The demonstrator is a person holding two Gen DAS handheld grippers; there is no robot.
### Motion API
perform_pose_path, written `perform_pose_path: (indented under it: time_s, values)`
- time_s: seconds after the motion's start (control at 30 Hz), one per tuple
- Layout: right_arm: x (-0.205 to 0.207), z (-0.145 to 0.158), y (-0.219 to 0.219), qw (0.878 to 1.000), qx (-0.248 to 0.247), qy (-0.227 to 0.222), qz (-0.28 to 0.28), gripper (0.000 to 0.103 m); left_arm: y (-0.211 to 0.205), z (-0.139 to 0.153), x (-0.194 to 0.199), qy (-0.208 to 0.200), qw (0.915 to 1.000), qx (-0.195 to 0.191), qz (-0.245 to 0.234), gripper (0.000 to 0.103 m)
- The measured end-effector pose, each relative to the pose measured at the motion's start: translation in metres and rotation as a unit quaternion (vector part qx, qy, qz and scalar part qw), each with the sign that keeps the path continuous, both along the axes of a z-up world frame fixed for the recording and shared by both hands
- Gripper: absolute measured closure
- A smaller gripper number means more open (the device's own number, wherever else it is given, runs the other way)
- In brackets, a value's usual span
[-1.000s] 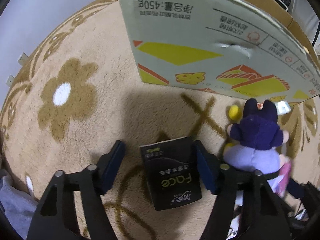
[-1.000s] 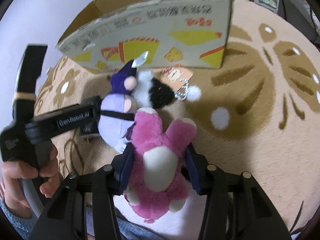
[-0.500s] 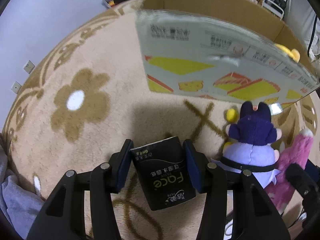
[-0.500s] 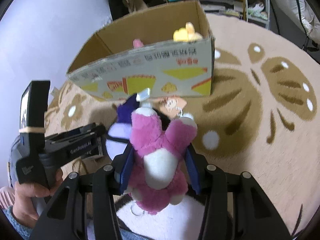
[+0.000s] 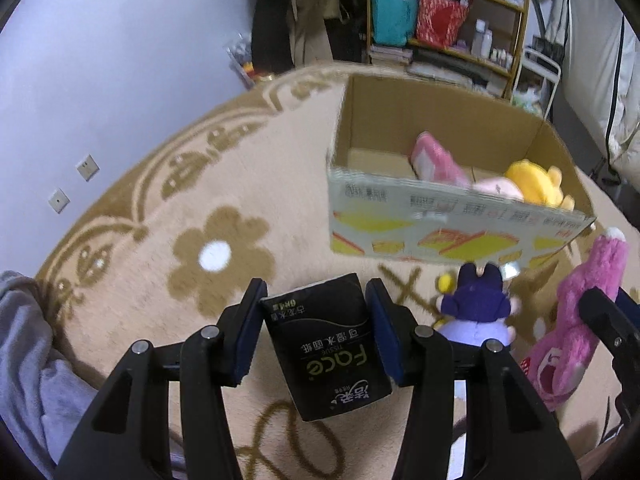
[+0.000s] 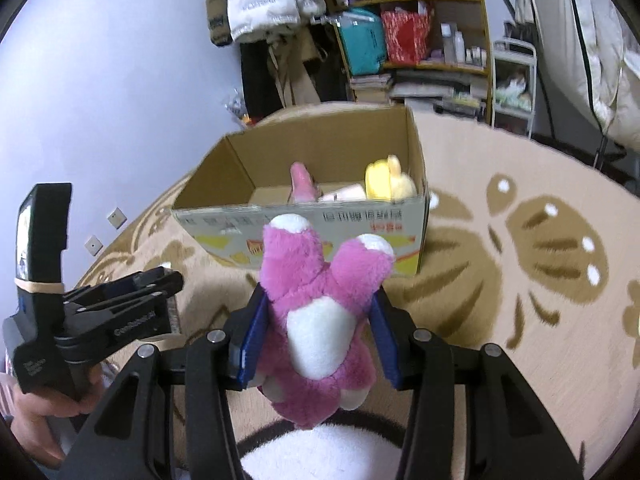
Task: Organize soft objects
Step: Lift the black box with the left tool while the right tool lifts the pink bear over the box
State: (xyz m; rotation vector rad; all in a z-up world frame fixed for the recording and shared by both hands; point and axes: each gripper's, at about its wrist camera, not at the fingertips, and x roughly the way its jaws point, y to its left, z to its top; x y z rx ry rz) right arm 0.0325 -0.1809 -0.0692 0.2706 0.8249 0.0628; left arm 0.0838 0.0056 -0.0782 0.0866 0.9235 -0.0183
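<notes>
Black tissue pack (image 5: 326, 354) clamped in left tool (image 5: 316, 334), pink plush (image 6: 320, 320) in right tool (image 6: 318, 330).

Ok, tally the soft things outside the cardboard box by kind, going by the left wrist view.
Plush toys: 2, the pink plush and the purple plush
Tissue packs: 1, the black tissue pack
Total: 3

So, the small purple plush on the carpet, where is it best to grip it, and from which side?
Grip the purple plush across its pale lilac body, just below the dark head, coming from above. It seems to sit upright in front of the cardboard box, with open carpet on its left, so the fingers can probably straddle the body sideways.
</notes>
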Motion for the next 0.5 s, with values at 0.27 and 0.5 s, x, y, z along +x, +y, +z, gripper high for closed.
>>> perform_pose_path:
  time_s: [0.27,0.5]
  values:
    - [0.0,0.031,0.001,0.998,-0.023,-0.061,-0.008,0.052,0.011,0.036,0.004,-0.07,0.9975,0.002,0.0,0.053]
    - [0.008,0.063,0.001,0.993,-0.049,-0.11,-0.015,0.052,0.005,0.058,0.012,-0.112,0.9937,0.012,-0.005,0.053]
